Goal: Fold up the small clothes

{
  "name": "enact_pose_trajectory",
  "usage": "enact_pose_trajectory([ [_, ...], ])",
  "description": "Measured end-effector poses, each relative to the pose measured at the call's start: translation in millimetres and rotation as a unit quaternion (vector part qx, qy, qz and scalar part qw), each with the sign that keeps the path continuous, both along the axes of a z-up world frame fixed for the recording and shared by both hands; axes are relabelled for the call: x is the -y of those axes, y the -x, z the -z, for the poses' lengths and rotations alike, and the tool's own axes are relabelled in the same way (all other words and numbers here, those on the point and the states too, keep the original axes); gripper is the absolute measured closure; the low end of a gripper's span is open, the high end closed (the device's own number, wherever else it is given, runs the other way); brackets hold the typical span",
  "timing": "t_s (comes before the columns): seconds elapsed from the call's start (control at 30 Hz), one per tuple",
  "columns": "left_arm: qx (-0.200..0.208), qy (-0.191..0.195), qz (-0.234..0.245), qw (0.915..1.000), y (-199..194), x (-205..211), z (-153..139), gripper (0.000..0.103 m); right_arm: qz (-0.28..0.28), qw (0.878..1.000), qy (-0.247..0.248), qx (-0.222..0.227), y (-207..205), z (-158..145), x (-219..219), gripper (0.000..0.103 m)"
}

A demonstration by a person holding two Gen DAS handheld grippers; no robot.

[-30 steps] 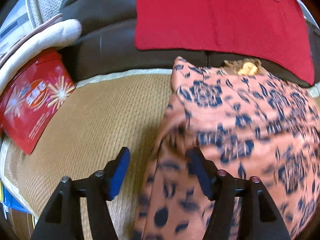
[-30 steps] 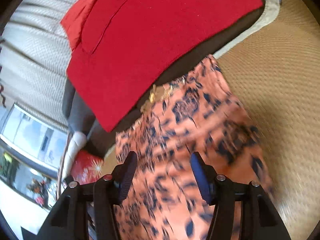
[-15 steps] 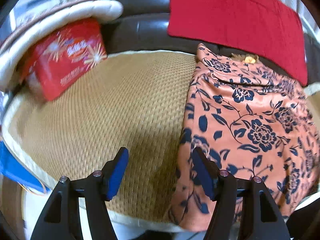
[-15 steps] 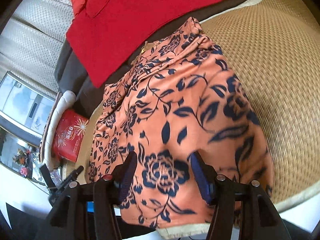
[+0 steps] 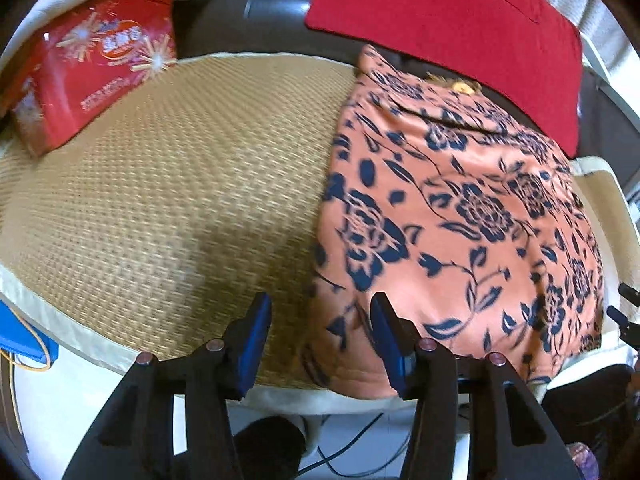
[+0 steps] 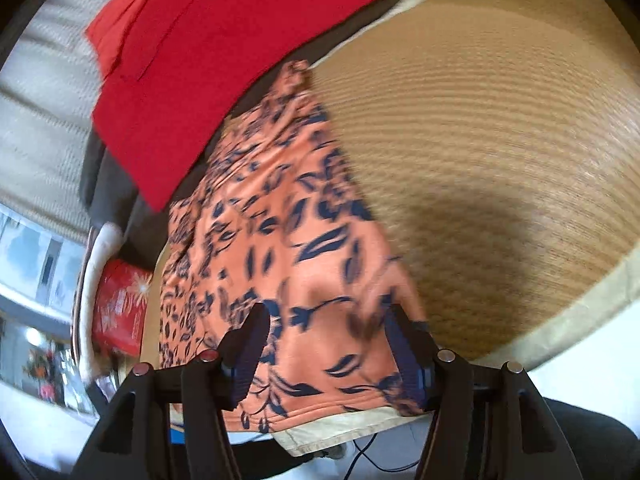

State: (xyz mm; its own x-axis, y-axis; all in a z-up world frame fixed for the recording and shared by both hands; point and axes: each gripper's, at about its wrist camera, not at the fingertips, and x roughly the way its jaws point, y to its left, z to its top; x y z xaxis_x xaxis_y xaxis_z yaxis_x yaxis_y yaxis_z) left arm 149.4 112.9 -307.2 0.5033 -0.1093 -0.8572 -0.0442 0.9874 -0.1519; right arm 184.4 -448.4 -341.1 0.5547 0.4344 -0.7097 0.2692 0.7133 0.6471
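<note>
Currently both grippers straddle the garment's point(image 5: 460, 220) near corners for folding: left gripper point(image 5: 320, 334) closing, right gripper point(image 6: 326, 346) opening, neither pinching yet.

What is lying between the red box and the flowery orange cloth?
Nothing but bare woven mat separates the red box from the orange cloth. The left wrist view shows it best.
</note>
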Motion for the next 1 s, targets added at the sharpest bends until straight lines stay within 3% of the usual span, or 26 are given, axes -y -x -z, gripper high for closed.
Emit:
enact_pose_trajectory([
  [0.2,-0.014,0.015,0.031,0.9993,-2.6,14.2,6.1,0.051,0.006,0.999,0.019,-0.041,-1.5,16.3,7.8,0.039],
  [0.3,-0.023,0.011,0.041,0.9988,-5.1,18.3,10.7,0.078,0.006,0.997,0.033,-0.063,-5.6,24.0,6.2,0.039],
  [0.47,-0.031,0.034,0.032,0.9984,-7.6,10.2,15.3,0.084,-0.020,0.994,0.085,-0.069,-9.0,24.9,-10.9,0.039],
  [0.57,-0.034,0.035,0.032,0.9983,-6.8,9.6,15.5,0.081,-0.028,0.987,0.139,-0.078,-9.3,23.3,-23.9,0.048],
  [0.63,-0.036,0.031,0.035,0.9982,-6.5,11.6,15.5,0.067,-0.040,0.984,0.156,-0.079,-7.7,22.3,-31.1,0.069],
  [0.73,-0.034,0.027,0.039,0.9983,-6.5,14.8,16.0,0.067,-0.048,0.982,0.167,-0.075,-4.0,21.3,-37.7,0.075],
  [0.77,-0.036,0.032,0.041,0.9980,-7.1,14.8,17.1,0.069,-0.050,0.981,0.171,-0.075,-3.5,21.4,-39.5,0.075],
  [0.83,-0.042,0.039,0.042,0.9974,-8.0,13.8,19.2,0.089,-0.053,0.980,0.179,-0.076,-3.4,20.9,-42.5,0.075],
  [0.93,-0.046,0.058,0.040,0.9964,-10.4,9.9,20.1,0.095,-0.056,0.978,0.184,-0.078,-3.8,20.3,-45.2,0.077],
  [1.0,-0.042,0.071,0.039,0.9959,-11.4,8.1,18.1,0.096,-0.064,0.980,0.175,-0.076,-7.8,20.1,-48.1,0.092],
])
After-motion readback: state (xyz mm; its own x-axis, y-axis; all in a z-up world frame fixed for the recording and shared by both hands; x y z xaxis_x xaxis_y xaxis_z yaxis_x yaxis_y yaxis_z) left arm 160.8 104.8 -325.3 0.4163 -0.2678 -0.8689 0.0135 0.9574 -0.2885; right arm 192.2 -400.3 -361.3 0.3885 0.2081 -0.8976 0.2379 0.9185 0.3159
